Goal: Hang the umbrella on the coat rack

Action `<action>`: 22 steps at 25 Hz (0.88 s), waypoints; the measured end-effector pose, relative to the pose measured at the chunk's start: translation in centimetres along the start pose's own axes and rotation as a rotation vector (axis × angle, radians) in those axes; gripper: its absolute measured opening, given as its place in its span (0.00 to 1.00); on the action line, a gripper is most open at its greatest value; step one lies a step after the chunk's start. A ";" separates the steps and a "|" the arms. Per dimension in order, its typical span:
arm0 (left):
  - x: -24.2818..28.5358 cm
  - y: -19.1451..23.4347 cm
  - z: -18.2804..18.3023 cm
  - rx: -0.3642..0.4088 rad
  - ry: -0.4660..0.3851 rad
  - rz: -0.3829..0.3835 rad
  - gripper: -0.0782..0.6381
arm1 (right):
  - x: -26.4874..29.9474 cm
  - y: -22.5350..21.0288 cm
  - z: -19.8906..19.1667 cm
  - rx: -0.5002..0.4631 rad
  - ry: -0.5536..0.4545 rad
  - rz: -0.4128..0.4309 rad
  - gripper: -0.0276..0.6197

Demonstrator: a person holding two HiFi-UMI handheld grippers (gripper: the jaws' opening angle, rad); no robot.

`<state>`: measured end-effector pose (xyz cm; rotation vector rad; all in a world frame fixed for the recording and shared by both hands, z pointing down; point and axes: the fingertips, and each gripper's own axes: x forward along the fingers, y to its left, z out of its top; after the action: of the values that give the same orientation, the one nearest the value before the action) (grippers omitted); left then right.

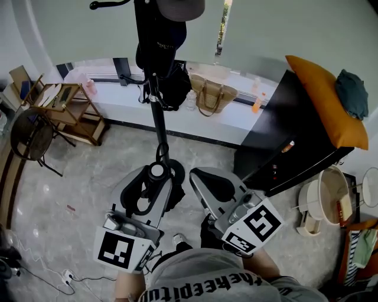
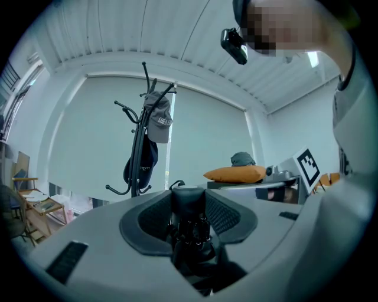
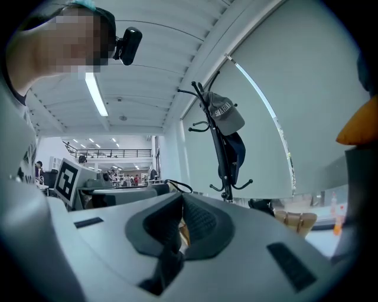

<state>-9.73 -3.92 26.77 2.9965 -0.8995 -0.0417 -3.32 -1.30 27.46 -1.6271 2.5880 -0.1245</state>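
A folded black umbrella (image 1: 157, 171) stands upright between the jaws of my left gripper (image 1: 152, 178), which is shut on it near its top end. In the left gripper view the pads press on the umbrella (image 2: 189, 215) from both sides. The black coat rack (image 1: 158, 127) stands straight ahead, a short way beyond the umbrella. A grey cap (image 1: 180, 7) and a dark bag (image 1: 159, 35) hang on it. Both gripper views show the coat rack (image 2: 139, 168) (image 3: 221, 159). My right gripper (image 1: 199, 176), beside the left one, is shut with nothing in it (image 3: 180, 221).
Wooden folding furniture (image 1: 65, 109) stands at the left by the window ledge. A woven bag (image 1: 209, 94) sits on the ledge. A black cabinet (image 1: 283, 135) with an orange cushion (image 1: 322, 100) is at the right, a white bucket (image 1: 328, 194) beside it. Cables (image 1: 53, 274) lie at bottom left.
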 end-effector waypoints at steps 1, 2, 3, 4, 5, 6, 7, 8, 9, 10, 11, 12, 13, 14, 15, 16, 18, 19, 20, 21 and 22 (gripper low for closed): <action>0.3 0.2 0.0 0.000 0.003 0.008 0.37 | 0.3 -0.4 0.2 0.001 -0.001 0.008 0.06; 0.7 0.4 0.0 0.000 0.005 0.015 0.37 | 0.6 -0.7 0.3 0.002 -0.002 0.017 0.06; 1.1 0.6 0.1 -0.002 0.005 0.023 0.37 | 0.9 -1.1 0.4 0.004 -0.001 0.025 0.06; 1.4 0.7 0.1 -0.002 0.005 0.030 0.37 | 1.1 -1.5 0.4 0.006 0.000 0.034 0.06; 1.8 0.8 0.1 -0.002 0.005 0.038 0.37 | 1.3 -1.9 0.4 0.007 0.001 0.043 0.06; 2.2 0.9 0.1 -0.002 0.005 0.045 0.37 | 1.5 -2.2 0.5 0.007 0.002 0.051 0.06; 2.5 0.9 0.1 -0.002 0.005 0.052 0.37 | 1.7 -2.6 0.5 0.008 0.003 0.060 0.06; 2.9 0.9 0.1 -0.002 0.007 0.059 0.37 | 1.9 -3.0 0.6 0.009 0.004 0.069 0.06; 3.3 1.0 0.0 -0.001 0.008 0.067 0.37 | 2.1 -3.4 0.6 0.009 0.005 0.079 0.06; 3.7 1.1 0.0 0.001 0.005 0.075 0.36 | 2.3 -3.9 0.7 0.010 0.006 0.090 0.06; 4.1 1.2 0.1 0.003 -0.003 0.084 0.37 | 2.6 -4.3 0.7 0.011 0.007 0.102 0.06; 4.5 1.3 0.2 0.004 -0.009 0.092 0.37 | 2.9 -4.6 0.8 0.011 0.007 0.114 0.06; 4.9 1.4 0.2 0.002 -0.007 0.100 0.37 | 3.2 -5.0 0.9 0.010 0.008 0.126 0.06; 5.2 1.5 0.1 0.001 0.001 0.109 0.37 | 3.5 -5.3 1.0 0.010 0.009 0.137 0.06; 5.6 1.6 0.0 0.001 0.007 0.117 0.37 | 3.8 -5.6 1.0 0.010 0.010 0.148 0.06; 5.9 1.8 0.0 0.001 0.010 0.126 0.37 | 4.1 -5.9 1.1 0.011 0.011 0.158 0.06; 6.6 2.0 0.0 0.002 0.014 0.144 0.37 | 4.6 -6.6 1.2 0.013 0.014 0.178 0.06; 7.0 2.1 -0.1 0.002 0.016 0.154 0.37 | 4.8 -7.1 1.3 0.014 0.016 0.188 0.06; 7.5 2.2 -0.1 0.001 0.016 0.163 0.37 | 5.0 -7.5 1.3 0.015 0.018 0.197 0.06; 7.8 2.3 -0.2 0.001 0.017 0.172 0.37 | 5.2 -7.9 1.3 0.016 0.021 0.204 0.06; 8.2 2.3 -0.2 0.001 0.018 0.181 0.37 | 5.4 -8.3 1.2 0.016 0.023 0.210 0.06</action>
<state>-4.21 -10.36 26.85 2.8974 -1.1636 -0.0128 1.90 -9.77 27.01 -1.3451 2.7471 -0.1501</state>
